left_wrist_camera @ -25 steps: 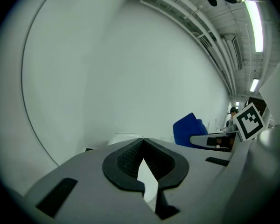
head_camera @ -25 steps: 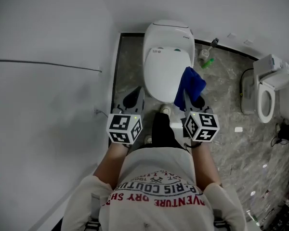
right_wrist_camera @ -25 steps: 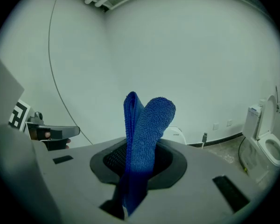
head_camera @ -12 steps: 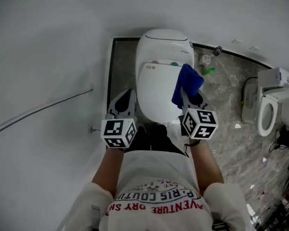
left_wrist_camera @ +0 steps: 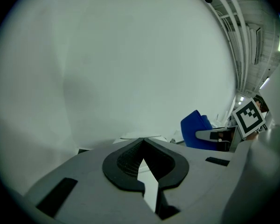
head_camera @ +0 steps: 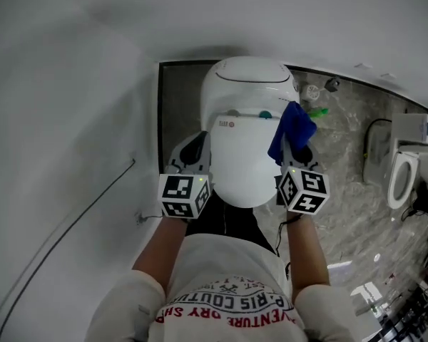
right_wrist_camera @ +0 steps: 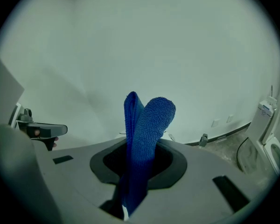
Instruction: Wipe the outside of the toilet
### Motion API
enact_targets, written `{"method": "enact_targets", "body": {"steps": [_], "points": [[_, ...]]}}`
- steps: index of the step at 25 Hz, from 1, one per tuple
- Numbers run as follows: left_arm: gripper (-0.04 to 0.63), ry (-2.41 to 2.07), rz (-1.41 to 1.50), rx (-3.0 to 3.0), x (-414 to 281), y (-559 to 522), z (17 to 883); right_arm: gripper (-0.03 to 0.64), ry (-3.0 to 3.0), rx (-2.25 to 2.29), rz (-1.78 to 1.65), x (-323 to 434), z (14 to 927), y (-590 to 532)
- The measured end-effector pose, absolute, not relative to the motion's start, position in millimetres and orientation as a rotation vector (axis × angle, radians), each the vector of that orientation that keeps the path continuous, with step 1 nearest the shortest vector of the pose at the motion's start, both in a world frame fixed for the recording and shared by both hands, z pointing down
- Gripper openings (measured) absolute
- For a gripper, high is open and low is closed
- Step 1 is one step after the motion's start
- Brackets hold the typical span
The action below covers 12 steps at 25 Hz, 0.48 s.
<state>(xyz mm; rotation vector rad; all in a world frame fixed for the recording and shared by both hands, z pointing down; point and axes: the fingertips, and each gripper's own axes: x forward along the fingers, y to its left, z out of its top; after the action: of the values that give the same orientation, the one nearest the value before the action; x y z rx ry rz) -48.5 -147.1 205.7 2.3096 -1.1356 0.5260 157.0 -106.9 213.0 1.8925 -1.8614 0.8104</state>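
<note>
The white toilet stands against the wall with its lid down, in the middle of the head view. My left gripper hangs at the bowl's left side, jaws together with nothing in them. My right gripper is shut on a blue cloth, which stands up out of the jaws beside the lid's right rear corner. Whether the cloth touches the toilet I cannot tell. The left gripper view also catches the blue cloth.
A white wall closes off the left and far sides. A second toilet stands at the right on the marbled floor. A green bottle and a small brush holder sit on the floor behind the right gripper. A cable runs down the left wall.
Both grippers have moved forward along the toilet's sides. The blue cloth has gone from the lid's front right to its rear right corner, still gripped.
</note>
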Motion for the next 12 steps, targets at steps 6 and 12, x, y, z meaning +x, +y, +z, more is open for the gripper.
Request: {"method": "enact_targets", "body": {"steps": [6,12], "points": [[0.006,-1.106,0.593,2.331,-28,-231,256,0.077,-1.765,1.895,0.794,193,266,-161],[0.006,-0.993,0.615,2.412,6,-268,284,0.077,-1.72,1.899,0.677,236,301,-201]]}}
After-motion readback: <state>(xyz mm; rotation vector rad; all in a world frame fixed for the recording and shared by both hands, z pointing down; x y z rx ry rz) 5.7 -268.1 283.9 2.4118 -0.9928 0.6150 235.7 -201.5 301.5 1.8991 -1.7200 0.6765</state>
